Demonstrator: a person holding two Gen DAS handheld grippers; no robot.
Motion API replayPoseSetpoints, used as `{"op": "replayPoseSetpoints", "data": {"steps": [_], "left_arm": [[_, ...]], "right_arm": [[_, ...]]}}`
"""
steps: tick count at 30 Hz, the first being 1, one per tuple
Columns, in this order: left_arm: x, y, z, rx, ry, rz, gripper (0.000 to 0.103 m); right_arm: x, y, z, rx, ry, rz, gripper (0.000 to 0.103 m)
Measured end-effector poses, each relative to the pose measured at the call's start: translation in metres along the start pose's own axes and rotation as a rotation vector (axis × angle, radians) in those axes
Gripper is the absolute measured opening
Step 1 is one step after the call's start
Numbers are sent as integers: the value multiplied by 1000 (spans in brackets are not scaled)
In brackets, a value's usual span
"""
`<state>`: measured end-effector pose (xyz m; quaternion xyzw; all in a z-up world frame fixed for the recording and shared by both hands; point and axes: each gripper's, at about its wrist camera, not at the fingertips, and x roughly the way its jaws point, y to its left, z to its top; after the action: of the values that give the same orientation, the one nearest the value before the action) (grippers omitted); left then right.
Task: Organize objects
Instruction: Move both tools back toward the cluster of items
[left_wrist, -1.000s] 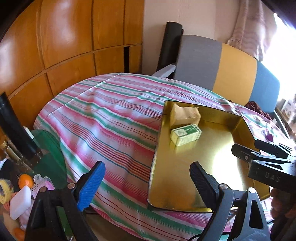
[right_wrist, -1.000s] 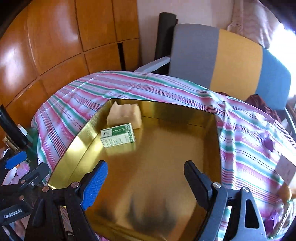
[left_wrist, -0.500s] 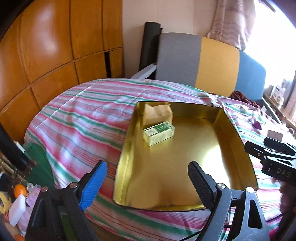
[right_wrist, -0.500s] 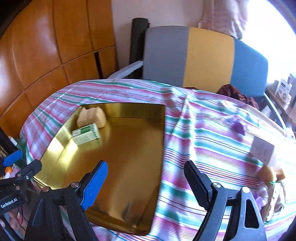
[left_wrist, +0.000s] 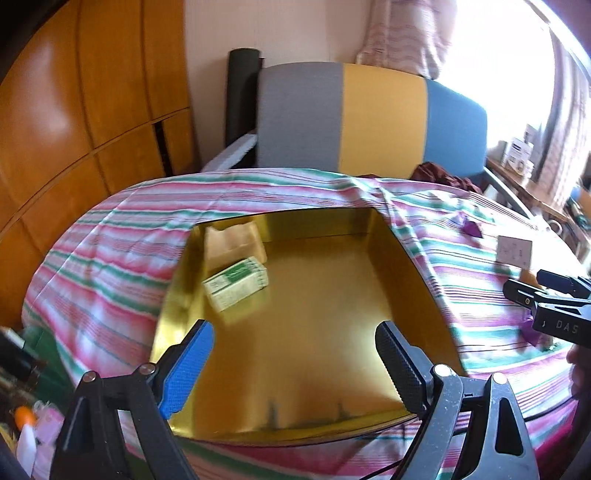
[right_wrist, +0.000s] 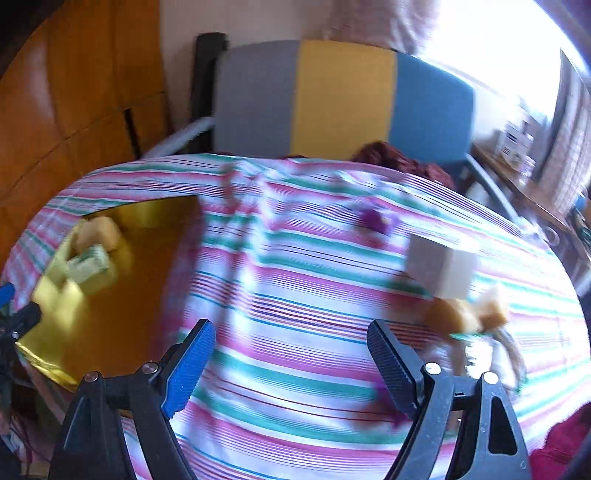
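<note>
A gold tray lies on the striped tablecloth. It holds a tan block and a green-and-white box at its far left corner. My left gripper is open and empty above the tray's near edge. My right gripper is open and empty over the cloth, right of the tray. To its right lie a white box, orange-tan pieces and a small purple thing.
A grey, yellow and blue chair back stands behind the table. Wooden panels fill the left wall. A cluttered shelf is at far right. Bottles and small items lie low at left.
Both grippers have swung to the right. The right gripper has left the tray and now faces the cloth with the white box and orange-tan pieces. Both stay open.
</note>
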<state>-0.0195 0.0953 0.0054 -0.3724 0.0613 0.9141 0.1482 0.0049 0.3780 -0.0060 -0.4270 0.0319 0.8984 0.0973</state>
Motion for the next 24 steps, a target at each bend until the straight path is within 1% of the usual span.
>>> {"op": "replayPoseSetpoints", "data": {"steps": [5,11,14,18,21,24], "left_arm": [[3,-28,12,46,-3,-59,90],[11,-58,29,83,4,-113,90],[16,-76,38,109,5,-134,90],[29,-97,48,120,39,-163,90],[41,-118,58,148,54,-173,90],[57,-136,71,132,102,-224,90]], "right_arm": [[-4,-56,-7,91,24,-75,86],[-10,-116,-9,177,11,-167,86],[-7,-142,-11,223,-1,-185,86],[2,-171,-19,326,-12,-153,86],[6,-183,-23,395,-14,-117,86],[3,-190,-26,446,-32,-99,86]]}}
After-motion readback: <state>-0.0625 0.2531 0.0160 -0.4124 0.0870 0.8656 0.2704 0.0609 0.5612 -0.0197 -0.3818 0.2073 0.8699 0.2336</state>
